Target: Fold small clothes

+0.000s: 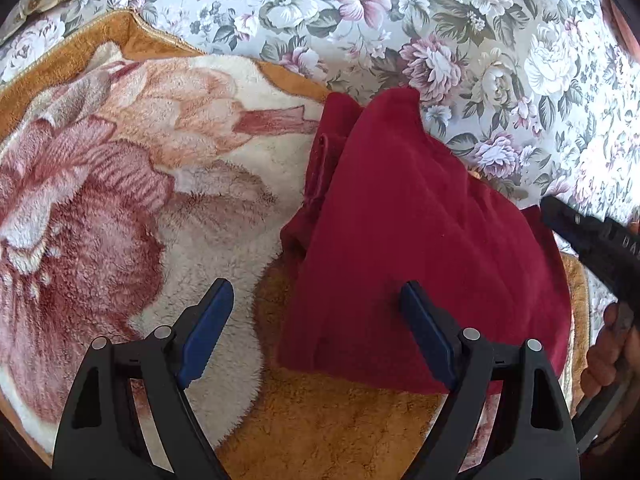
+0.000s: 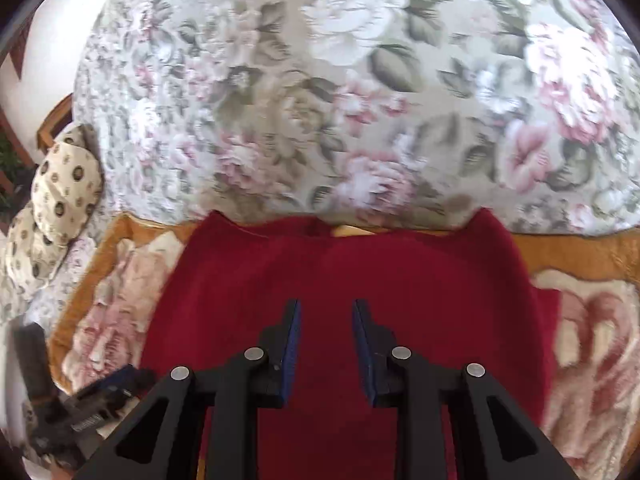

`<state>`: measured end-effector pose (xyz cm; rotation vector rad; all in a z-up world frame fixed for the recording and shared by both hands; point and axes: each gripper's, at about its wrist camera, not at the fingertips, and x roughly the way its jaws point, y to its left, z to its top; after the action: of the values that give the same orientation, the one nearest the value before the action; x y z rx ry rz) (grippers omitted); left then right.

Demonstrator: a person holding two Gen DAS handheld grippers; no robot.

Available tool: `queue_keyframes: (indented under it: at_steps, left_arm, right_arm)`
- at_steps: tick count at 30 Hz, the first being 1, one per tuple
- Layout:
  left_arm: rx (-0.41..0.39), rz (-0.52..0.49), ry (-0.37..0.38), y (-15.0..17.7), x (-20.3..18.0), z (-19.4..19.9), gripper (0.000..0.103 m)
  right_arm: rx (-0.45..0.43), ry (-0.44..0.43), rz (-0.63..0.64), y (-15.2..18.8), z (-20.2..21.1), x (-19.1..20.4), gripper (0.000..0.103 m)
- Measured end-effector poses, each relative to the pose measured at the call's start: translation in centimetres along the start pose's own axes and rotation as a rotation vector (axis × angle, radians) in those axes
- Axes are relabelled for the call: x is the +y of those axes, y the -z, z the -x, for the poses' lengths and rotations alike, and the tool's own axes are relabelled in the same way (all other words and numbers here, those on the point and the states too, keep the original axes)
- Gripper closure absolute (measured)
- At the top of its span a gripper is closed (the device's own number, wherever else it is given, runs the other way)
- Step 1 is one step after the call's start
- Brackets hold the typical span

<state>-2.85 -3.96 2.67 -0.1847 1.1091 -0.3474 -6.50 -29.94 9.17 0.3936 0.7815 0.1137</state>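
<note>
A dark red garment [image 1: 412, 232] lies folded on a plush orange and cream floral blanket [image 1: 140, 208]. My left gripper [image 1: 316, 300] is open and empty, hovering over the garment's near left edge; its right finger is above the cloth, its left finger above the blanket. In the right wrist view the garment [image 2: 360, 272] fills the lower middle. My right gripper [image 2: 326, 312] is open and empty just above the cloth. The right gripper's body also shows in the left wrist view [image 1: 592, 240] at the garment's right side. The left gripper shows blurred in the right wrist view [image 2: 108, 392].
A grey floral bedspread [image 1: 440, 32] lies beyond the blanket, also in the right wrist view [image 2: 320, 100]. A cream patterned pillow [image 2: 60, 192] sits at the left. The blanket's orange border [image 2: 580, 252] runs along the garment's far side.
</note>
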Motion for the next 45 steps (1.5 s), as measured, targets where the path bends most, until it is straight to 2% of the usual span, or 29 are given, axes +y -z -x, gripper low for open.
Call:
queue_keyframes:
  at_steps: [2, 7, 14, 17, 21, 25, 29, 37, 39, 45]
  left_arm:
    - [0.03, -0.016, 0.011, 0.0, 0.5, -0.7, 0.017]
    - [0.03, -0.075, 0.007, -0.5, 1.2, -0.5, 0.017]
    - [0.081, -0.15, 0.055, -0.8, 1.7, -0.8, 0.017]
    - [0.085, -0.14, 0.071, -1.0, 2.0, -0.9, 0.017]
    - [0.075, -0.162, 0.039, -0.7, 1.5, -0.8, 0.017]
    - [0.068, -0.142, 0.037, -0.7, 1.6, -0.9, 0.017]
    - [0.056, -0.14, 0.017, -0.4, 1.5, -0.7, 0.017]
    - [0.053, -0.139, 0.011, 0.1, 1.3, -0.5, 0.016]
    - [0.057, -0.137, 0.017, 0.0, 1.3, -0.6, 0.016]
    - [0.088, -0.146, 0.079, -0.3, 2.2, -0.4, 0.016]
  right_arm:
    - [0.018, -0.043, 0.038, -0.9, -2.4, 3.0, 0.078]
    - [0.092, -0.059, 0.13, -3.0, -9.3, 8.5, 0.078]
    - [0.212, -0.004, 0.135, -3.6, -17.7, 9.2, 0.078]
    - [0.19, -0.033, 0.106, -3.6, -17.4, 8.7, 0.075]
    - [0.175, -0.074, 0.05, -3.4, -14.5, 7.9, 0.072]
    - [0.166, -0.095, 0.084, -2.5, -12.0, 8.9, 0.07]
    - [0.141, -0.07, 0.114, -1.8, -10.2, 9.3, 0.07]
    - [0.152, -0.084, 0.089, -1.8, -11.1, 9.7, 0.069]
    - [0.149, -0.079, 0.09, -1.9, -11.4, 10.0, 0.063]
    - [0.173, -0.076, 0.062, -2.4, -13.8, 10.3, 0.06]
